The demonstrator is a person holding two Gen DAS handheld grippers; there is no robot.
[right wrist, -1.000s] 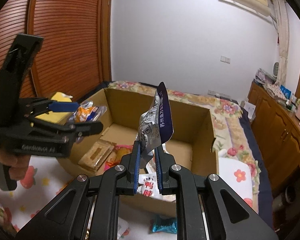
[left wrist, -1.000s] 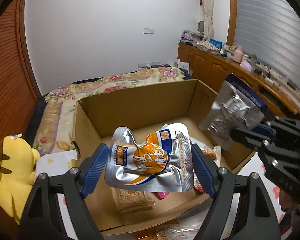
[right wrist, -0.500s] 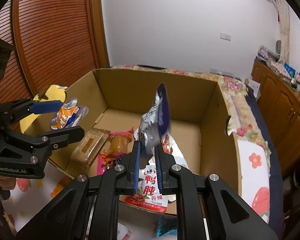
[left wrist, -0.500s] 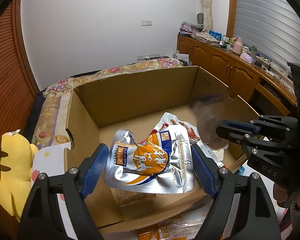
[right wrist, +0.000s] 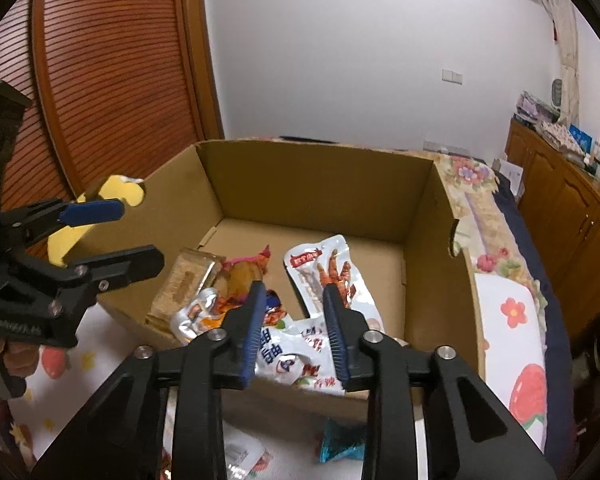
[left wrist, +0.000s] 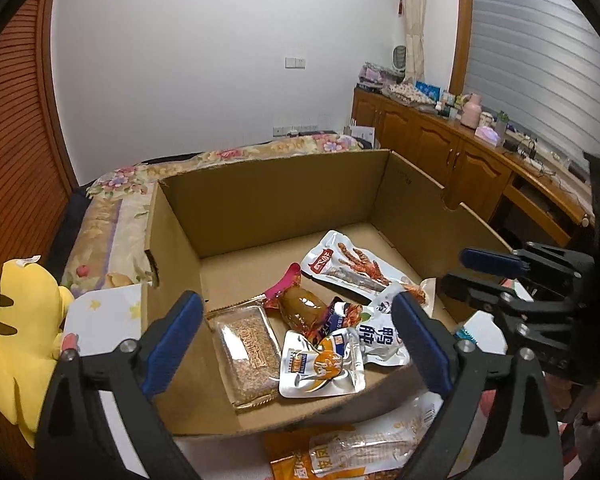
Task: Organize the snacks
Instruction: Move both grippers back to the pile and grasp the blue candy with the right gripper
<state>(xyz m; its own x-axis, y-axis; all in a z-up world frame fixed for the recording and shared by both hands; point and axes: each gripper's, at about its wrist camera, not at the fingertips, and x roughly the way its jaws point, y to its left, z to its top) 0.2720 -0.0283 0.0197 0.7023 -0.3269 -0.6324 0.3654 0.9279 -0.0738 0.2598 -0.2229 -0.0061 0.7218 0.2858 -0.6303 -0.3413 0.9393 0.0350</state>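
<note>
Cardboard walls of the open box [left wrist: 284,196] stand ahead of both tools, its near rim just beneath the fingertips. The left hand-held gripper [left wrist: 296,344] is spread wide with nothing between its blue pads, poised above the box's near-left part; directly below it lie the silver-and-orange pouch [left wrist: 320,364] and, to its left, the clear-wrapped sesame bar [left wrist: 246,354]. The right hand-held gripper [right wrist: 296,322] is parted too (less widely) and holds nothing; beneath its tips sits the white pouch with blue lettering [right wrist: 290,354], and beyond them the chicken-feet packet [right wrist: 324,276]. Ahead of both tools, the far half of the box floor is bare cardboard. On the near side of the rim, more packets lie on the floral bed cover: an orange-and-white packet [left wrist: 356,452] and a teal wrapper [right wrist: 340,444].
</note>
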